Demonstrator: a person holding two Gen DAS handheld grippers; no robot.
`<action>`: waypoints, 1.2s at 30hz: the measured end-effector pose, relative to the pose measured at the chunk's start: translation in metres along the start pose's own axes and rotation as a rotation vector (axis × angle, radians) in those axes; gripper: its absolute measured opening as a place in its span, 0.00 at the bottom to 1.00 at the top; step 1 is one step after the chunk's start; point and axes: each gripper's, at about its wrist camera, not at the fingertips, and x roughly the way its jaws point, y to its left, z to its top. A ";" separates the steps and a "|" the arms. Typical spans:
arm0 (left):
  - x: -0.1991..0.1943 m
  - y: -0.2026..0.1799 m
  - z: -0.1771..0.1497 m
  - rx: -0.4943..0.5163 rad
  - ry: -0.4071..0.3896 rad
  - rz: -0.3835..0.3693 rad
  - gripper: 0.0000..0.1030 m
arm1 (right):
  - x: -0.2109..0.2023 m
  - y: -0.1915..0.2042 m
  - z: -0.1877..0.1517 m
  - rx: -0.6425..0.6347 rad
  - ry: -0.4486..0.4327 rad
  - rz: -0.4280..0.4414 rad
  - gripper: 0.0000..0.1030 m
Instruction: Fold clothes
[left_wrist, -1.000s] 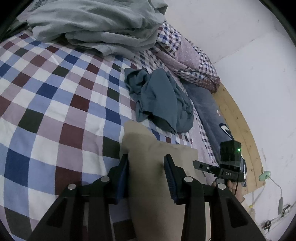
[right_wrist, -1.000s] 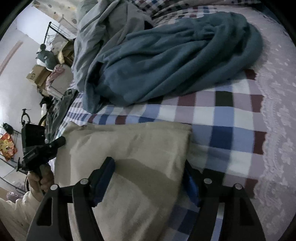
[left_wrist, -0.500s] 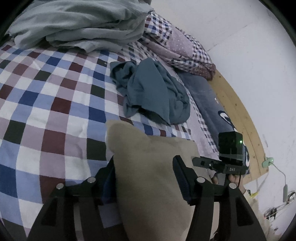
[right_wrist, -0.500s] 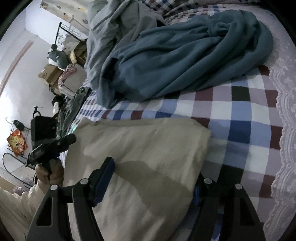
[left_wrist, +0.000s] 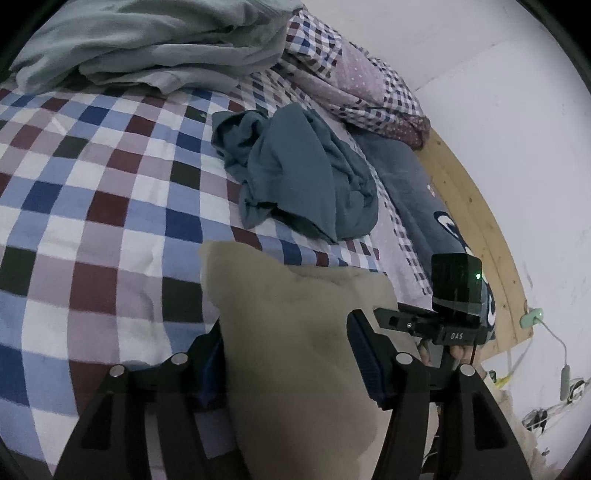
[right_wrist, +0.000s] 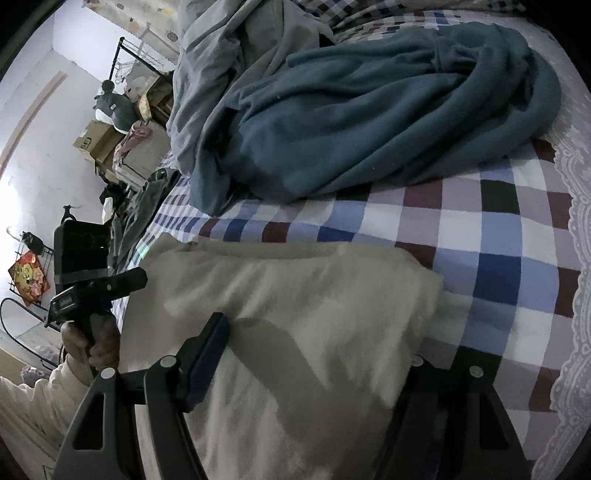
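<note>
A beige garment (left_wrist: 295, 332) is spread on the checked bed (left_wrist: 92, 221), straddled by the open left claw (left_wrist: 286, 354) and the open right claw (right_wrist: 317, 354), near a teal garment (left_wrist: 303, 177).

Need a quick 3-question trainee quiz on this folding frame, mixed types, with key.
1. True or false: the beige garment lies between the fingers of both the left gripper and the right gripper.
2. Which cloth lies crumpled just beyond the beige garment on the checked bedspread? A) teal garment B) red towel C) white sock
3. Fill in: the grey bedding is heaped at the ____ end of the bed in the left wrist view.

Key: 1 true; 2 A, the teal garment; 3 far. Both grippers' jaws stand wide apart around the beige cloth, not clamped.
</note>
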 end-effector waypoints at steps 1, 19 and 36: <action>0.001 0.000 0.000 0.003 -0.002 0.000 0.63 | -0.001 -0.001 -0.001 0.004 -0.006 0.003 0.72; 0.000 0.001 0.002 -0.014 0.104 -0.058 0.71 | -0.010 -0.006 -0.014 0.003 -0.011 0.100 0.63; -0.020 -0.017 -0.004 0.077 -0.029 -0.006 0.21 | -0.045 0.047 -0.013 -0.110 -0.161 -0.176 0.16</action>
